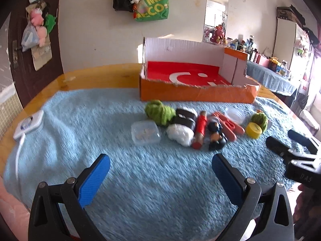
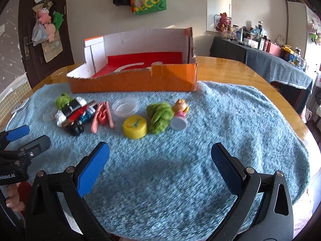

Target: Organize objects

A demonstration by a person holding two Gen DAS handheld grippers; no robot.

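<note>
A row of small things lies on the fluffy light-blue towel (image 2: 200, 140), just in front of the open orange cardboard box with a red floor (image 2: 136, 78): a clear lidded plastic tub (image 1: 145, 132), a green yarn ball (image 1: 159, 111), a black-and-white sushi toy (image 1: 183, 125), a red wooden cylinder (image 1: 200, 129), orange plastic tongs (image 2: 101, 116), a round clear plastic lid (image 2: 125, 106), a yellow round cap (image 2: 135, 127), a second green yarn clump (image 2: 159, 115) and a small figurine on a white base (image 2: 180, 113). The towel covers a glossy wooden surface (image 2: 230, 68). The left claw (image 1: 160, 172) and right claw (image 2: 159, 160) hover over bare towel, both spread wide and empty.
</note>
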